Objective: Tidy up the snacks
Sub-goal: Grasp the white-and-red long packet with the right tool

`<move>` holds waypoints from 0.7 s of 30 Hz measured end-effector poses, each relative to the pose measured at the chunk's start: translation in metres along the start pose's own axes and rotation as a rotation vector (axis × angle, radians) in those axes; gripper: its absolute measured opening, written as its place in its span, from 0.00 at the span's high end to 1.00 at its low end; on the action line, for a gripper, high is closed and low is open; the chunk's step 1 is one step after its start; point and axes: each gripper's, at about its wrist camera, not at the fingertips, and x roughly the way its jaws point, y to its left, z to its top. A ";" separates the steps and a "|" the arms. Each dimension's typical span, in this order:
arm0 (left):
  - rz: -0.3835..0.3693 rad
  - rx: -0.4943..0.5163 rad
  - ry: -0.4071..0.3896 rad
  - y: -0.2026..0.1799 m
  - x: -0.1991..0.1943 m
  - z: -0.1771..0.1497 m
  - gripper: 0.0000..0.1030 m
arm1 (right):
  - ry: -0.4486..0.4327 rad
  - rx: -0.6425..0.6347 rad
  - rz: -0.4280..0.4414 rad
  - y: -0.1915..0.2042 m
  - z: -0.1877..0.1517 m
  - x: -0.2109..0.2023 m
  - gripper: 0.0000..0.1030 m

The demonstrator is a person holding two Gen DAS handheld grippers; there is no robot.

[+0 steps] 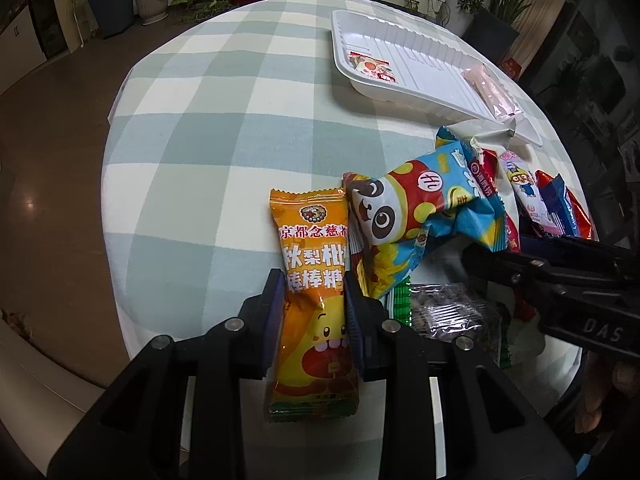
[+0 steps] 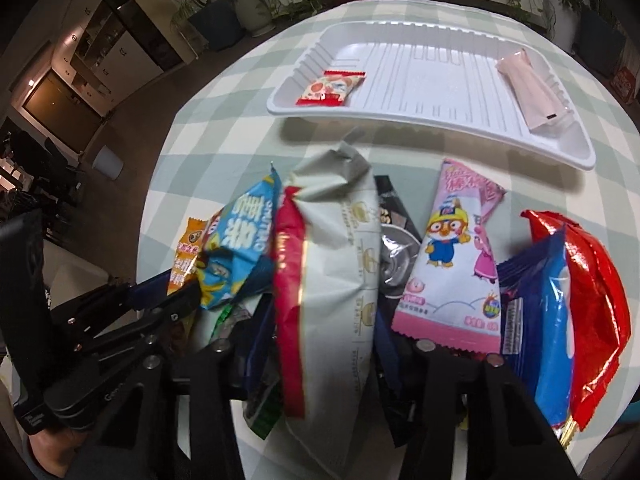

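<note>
Orange lollipop packet [image 1: 312,308] pinched flat between the left gripper [image 1: 316,304] pads, likely bound for the white tray [image 2: 304,64] across the checked cloth, while the right gripper [image 2: 324,320] straddles a grey-white pouch [image 2: 340,264] in the snack pile, jaws narrowed around it, grip uncertain.

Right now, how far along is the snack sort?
Done: two packets lie in the white tray, a red-and-white one and a pink one. In hand: left tool grips the orange lollipop packet; right tool straddles the grey-white bag. Left: the rest of the pile on the table.
</note>
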 end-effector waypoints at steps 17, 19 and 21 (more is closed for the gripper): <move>-0.039 -0.020 -0.008 0.005 -0.001 0.001 0.83 | -0.038 0.041 0.082 -0.010 -0.015 -0.016 0.82; -0.040 -0.017 -0.008 0.004 -0.001 0.001 0.83 | -0.039 0.038 0.086 -0.009 -0.017 -0.017 0.82; -0.046 -0.018 -0.011 0.005 -0.002 0.001 0.84 | -0.042 0.042 0.094 -0.010 -0.018 -0.018 0.82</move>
